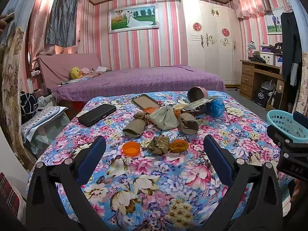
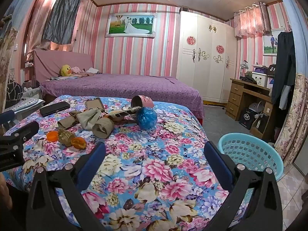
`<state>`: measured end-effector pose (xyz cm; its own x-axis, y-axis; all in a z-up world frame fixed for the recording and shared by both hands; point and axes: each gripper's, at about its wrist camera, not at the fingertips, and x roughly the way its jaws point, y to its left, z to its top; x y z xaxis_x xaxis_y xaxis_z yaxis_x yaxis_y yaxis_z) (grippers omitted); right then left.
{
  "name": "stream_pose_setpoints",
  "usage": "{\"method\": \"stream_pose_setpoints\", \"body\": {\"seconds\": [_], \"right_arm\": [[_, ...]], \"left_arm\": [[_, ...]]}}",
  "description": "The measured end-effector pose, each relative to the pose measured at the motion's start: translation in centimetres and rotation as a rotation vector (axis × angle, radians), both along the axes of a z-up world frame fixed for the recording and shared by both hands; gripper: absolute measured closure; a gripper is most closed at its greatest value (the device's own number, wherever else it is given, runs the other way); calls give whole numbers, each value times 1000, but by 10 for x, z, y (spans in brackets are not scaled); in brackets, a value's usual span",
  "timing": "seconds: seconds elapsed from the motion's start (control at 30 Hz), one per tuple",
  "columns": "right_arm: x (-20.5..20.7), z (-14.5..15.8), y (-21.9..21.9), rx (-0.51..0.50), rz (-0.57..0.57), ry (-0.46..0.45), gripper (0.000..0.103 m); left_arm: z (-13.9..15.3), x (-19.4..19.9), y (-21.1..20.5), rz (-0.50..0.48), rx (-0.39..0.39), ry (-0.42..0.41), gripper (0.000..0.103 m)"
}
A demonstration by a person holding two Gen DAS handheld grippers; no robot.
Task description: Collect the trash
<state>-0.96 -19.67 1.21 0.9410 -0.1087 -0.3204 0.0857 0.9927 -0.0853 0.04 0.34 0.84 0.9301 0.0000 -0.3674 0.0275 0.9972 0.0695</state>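
On the floral-covered table [image 1: 173,182] your trash lies in a heap beyond both tools: orange cap [image 1: 131,148], crumpled brown paper [image 1: 158,144] and orange peel [image 1: 178,146] nearest, cardboard tubes and blue plastic ball [image 2: 146,117] behind. Your left gripper [image 1: 154,154] and right gripper [image 2: 154,154] both stand wide apart, empty. Right of the table sits the turquoise basket [image 2: 250,154].

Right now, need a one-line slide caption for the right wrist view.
Open right gripper above floral bedspread; trash pile at left, blue basket on floor at right.

Pink striped walls [image 1: 138,46], purple bed [image 1: 146,80], white wardrobe [image 1: 209,44]
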Motion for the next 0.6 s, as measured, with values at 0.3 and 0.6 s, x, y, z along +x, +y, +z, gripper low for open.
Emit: {"method": "stream_pose_setpoints", "body": {"seconds": [0.3,0.6], "right_arm": [[0,0,-1,5,1,2,4],[0,-1,0,3,0,1,4]], "left_arm": [[0,0,0,0,-1,-2,5],[1,0,0,0,-1,-2,5]]}}
